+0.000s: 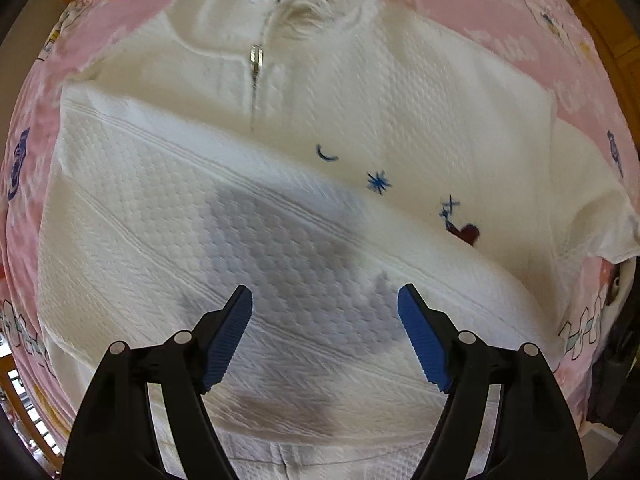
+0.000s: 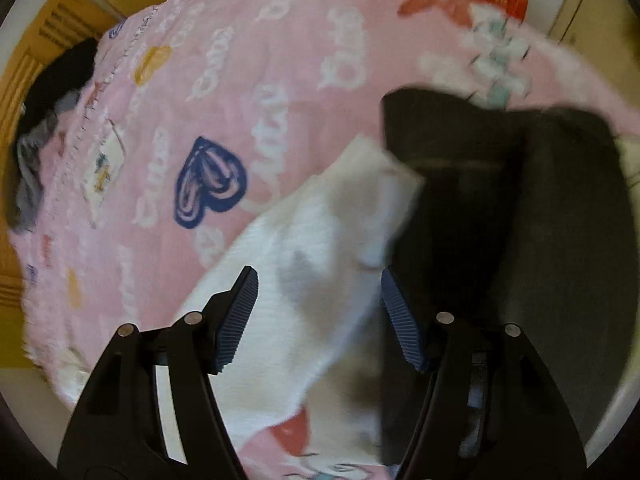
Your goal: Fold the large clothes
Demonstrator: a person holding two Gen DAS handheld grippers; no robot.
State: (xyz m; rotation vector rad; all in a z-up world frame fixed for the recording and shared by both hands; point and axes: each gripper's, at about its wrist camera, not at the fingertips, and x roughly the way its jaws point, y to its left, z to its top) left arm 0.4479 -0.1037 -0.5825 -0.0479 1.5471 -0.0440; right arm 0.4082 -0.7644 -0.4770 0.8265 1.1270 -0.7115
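While the left gripper (image 1: 325,300) hangs over the white zip-up garment (image 1: 360,92), its blue-padded jaws stand spread wide with nothing between them, and their shadow falls grey on the quilted cloth just beneath. The garment lies front-up on a pink printed bedspread (image 1: 480,12); one sleeve (image 1: 180,208) is folded slantwise across the lower chest, running from the left side down toward the right. Above it the metal zipper pull (image 1: 256,58) sits at the collar, with white drawcords (image 1: 312,4) bunched just beside it. Small blue embroidered marks (image 1: 378,182) and a dark red heart (image 1: 466,234) show on the chest just past the sleeve's upper edge.

In the right wrist view the right gripper (image 2: 320,284) also has its jaws apart, holding nothing, above a white end of the garment (image 2: 304,248) that lies on the bedspread (image 2: 240,80). A dark garment (image 2: 500,220) lies just to the right, overlapping the white cloth's edge. A navy heart print (image 2: 210,182) marks the bedspread to the left, and more dark clothes (image 2: 52,92) sit at its far left edge. This view is blurred.
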